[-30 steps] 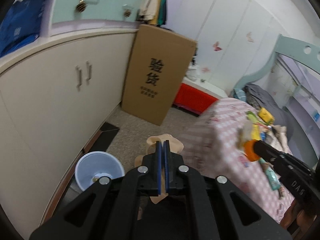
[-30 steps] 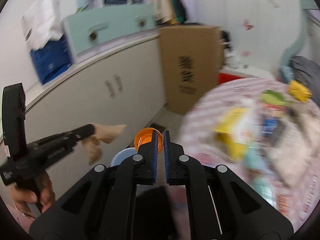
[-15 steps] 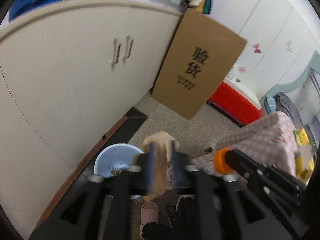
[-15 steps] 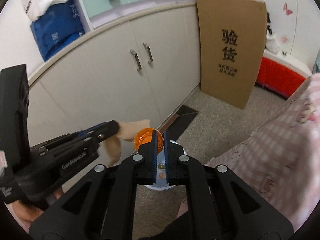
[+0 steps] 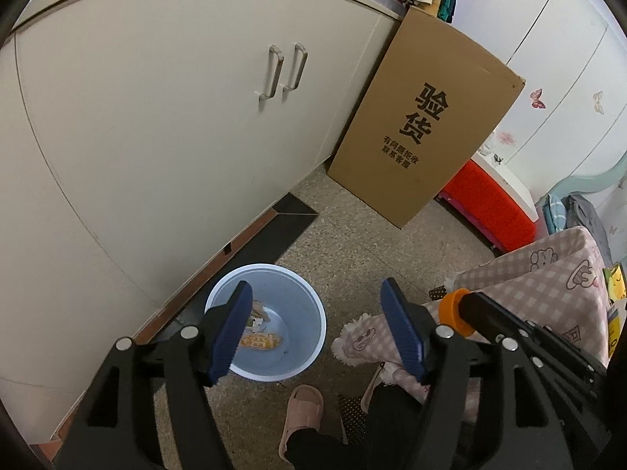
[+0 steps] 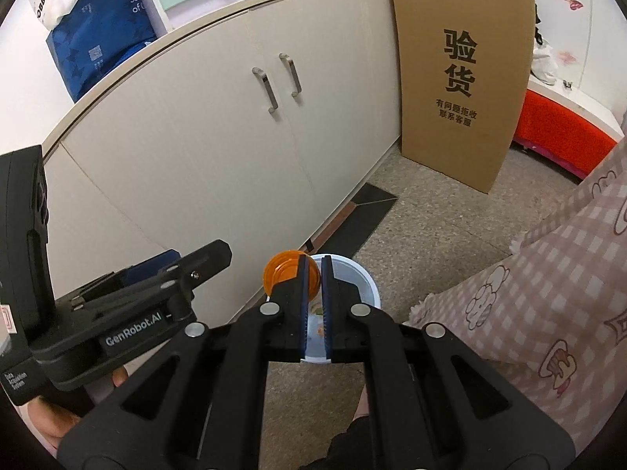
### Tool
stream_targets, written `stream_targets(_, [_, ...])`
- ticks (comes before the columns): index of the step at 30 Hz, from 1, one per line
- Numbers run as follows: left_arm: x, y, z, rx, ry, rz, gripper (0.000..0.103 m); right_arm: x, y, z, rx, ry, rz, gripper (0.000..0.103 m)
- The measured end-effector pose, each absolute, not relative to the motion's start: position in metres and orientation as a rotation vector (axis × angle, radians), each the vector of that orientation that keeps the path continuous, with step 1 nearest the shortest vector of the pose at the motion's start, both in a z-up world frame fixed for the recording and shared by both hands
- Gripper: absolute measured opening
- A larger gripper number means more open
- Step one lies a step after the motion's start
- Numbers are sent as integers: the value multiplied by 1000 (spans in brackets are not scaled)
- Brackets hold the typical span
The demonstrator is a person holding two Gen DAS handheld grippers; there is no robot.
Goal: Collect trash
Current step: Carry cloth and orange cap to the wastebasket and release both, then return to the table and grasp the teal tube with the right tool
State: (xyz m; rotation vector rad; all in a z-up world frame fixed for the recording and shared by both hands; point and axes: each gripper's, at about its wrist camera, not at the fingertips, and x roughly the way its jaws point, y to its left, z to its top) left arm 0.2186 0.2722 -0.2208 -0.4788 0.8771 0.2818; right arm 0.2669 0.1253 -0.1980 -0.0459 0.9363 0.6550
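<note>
The orange cap (image 6: pixel 288 276), a ribbed plastic disc, is pinched at its edge between the pressed-together jaws of the right gripper (image 6: pixel 313 274), at the centre of the right wrist view, directly above the pale blue bin (image 5: pixel 309 337). In the left wrist view the cap shows at centre right, beside the bin rather than plainly over it, so the drop is best made only once it sits over the bin's middle, low enough that a light, round piece will not bounce off the rim or roll away across the speckled floor (image 5: pixel 352 231).

The left gripper (image 5: pixel 315 325) hangs over the bin, its jaws opening with nothing between them; it should draw aside to clear the mouth. Inside the smooth round bin lie a yellow wrapper (image 5: pixel 260 340) and paper scraps. Lower in that frame are a beige slipper (image 5: pixel 303 411) and a fuzzy pink checked cloth (image 5: pixel 548 286). Behind stand a matte cream cabinet (image 5: pixel 156 117) with metal handles and a flat cardboard box (image 5: pixel 423 125).
</note>
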Motion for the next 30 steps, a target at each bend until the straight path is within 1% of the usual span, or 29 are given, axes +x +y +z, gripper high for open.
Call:
stream_targets(12, [201, 295, -209, -509, 828, 392, 73, 271, 148, -195, -31, 903, 723, 7])
stream_targets(15, [195, 308, -207, -539, 811, 446, 76, 278, 158, -199, -23, 904, 748, 7])
stream_targets(19, [193, 318, -210, -571, 834, 466, 76, 283, 166, -205, -30, 917, 746, 8])
stream_targets(20, [191, 320, -211, -576, 832, 469, 76, 282, 165, -205, -28, 918, 749, 13])
stream_targets(22, [189, 319, -209, -573, 830, 471, 76, 281, 162, -206, -15, 911, 739, 41])
stream_targets(23, [189, 318, -209, -571, 829, 469, 76, 280, 160, -205, -7, 899, 734, 62])
stream_targets(30, [182, 304, -194, -541, 808, 455, 76, 271, 134, -191, 35, 885, 696, 62])
